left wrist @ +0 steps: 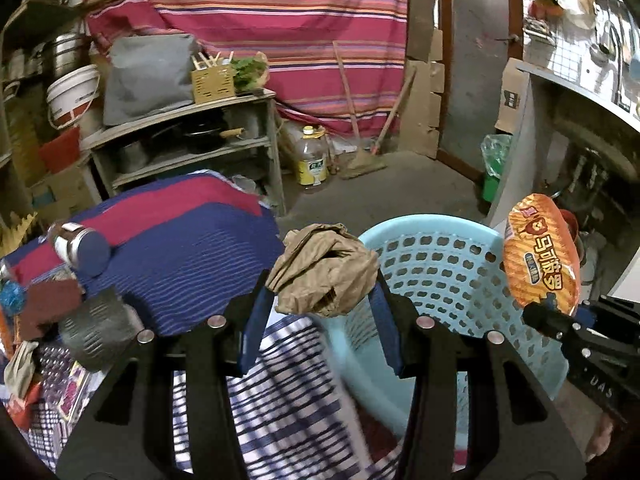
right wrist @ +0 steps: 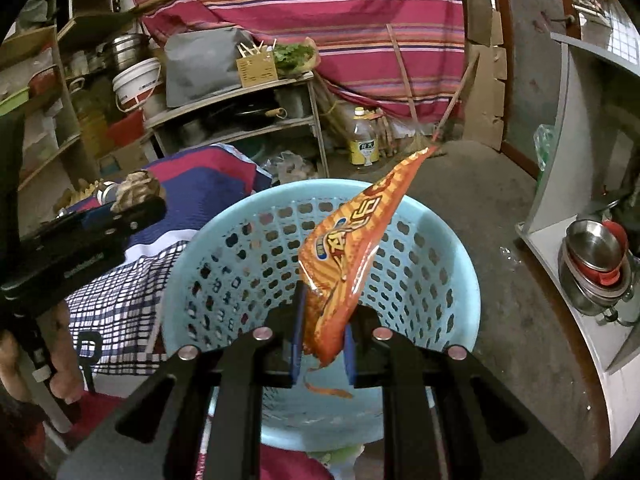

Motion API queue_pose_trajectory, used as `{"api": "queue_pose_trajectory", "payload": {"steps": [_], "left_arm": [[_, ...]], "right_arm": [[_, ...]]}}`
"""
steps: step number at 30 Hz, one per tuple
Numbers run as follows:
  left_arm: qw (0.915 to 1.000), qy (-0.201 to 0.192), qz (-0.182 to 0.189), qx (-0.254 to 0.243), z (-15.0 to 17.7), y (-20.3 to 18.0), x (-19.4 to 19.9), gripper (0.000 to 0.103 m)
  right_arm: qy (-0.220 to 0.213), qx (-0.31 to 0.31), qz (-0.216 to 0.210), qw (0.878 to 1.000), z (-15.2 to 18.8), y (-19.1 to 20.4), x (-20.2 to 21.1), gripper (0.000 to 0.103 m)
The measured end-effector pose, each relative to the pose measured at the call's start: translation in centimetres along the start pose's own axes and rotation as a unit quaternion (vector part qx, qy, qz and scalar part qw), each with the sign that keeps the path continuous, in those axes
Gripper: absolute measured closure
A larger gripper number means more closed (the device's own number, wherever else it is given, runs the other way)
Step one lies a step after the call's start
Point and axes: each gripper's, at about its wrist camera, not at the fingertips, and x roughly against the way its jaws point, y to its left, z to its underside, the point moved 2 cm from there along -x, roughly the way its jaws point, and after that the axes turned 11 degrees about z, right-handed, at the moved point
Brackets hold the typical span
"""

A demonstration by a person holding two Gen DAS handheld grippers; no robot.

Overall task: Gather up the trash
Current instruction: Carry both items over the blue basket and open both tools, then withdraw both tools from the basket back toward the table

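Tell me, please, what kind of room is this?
Probably a home kitchen or storeroom: shelves hold pots and a pan, a cooking oil bottle stands on the floor, and steel bowls are stacked at right.

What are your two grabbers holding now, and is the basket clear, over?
Left gripper shut on crumpled brown paper. Right gripper shut on orange snack wrapper. Both at the light blue basket. Nothing blocking its mouth.

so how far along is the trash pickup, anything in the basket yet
Done: nothing shows in the blue basket yet. In hand: the left gripper grips a crumpled brown paper bag, the right gripper an orange snack wrapper, both beside or over the basket's rim. Left: drop both in, then clear the clutter still on the striped cloth.
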Motion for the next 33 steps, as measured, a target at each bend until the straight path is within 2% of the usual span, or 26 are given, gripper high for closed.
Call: {"api": "queue_pose_trajectory", "payload": {"steps": [8, 14, 16, 19, 23, 26, 33], "left_arm": [[0.9997, -0.007, 0.014, -0.018, -1.4, -1.7, -0.9, 0.052], [0.9996, -0.007, 0.021, -0.019, -2.0, -2.1, -0.9, 0.04], [0.9996, -0.01, 0.022, -0.013, -2.0, -1.8, -0.6, 0.028], [0.9996, -0.011, 0.026, -0.006, -2.0, -1.4, -0.4, 0.024], [0.9998, -0.009, 0.015, -0.005, -1.9, -0.8, -0.2, 0.024], [0.9999, -0.016, 0.004, 0.004, -1.8, 0.4, 0.7, 0.018], [0.9989, -0.027, -0.027, 0.028, -1.2, 4.3, 3.3, 0.014]], "right_arm": [[0.002, -0.01, -0.002, 1.0, 0.4, -0.6, -0.5, 0.087], [0.003, -0.008, -0.001, 1.0, 0.5, -0.5, -0.5, 0.087], [0.003, -0.008, -0.001, 1.0, 0.5, -0.5, -0.6, 0.087], [0.004, -0.006, 0.0, 1.0, 0.8, -0.6, -0.8, 0.087], [0.01, -0.007, -0.003, 1.0, 1.0, -0.2, -1.0, 0.087], [0.015, -0.002, -0.003, 1.0, 1.0, 0.3, -1.2, 0.087], [0.026, 0.0, -0.002, 1.0, 0.4, 1.8, -1.7, 0.085]]}}
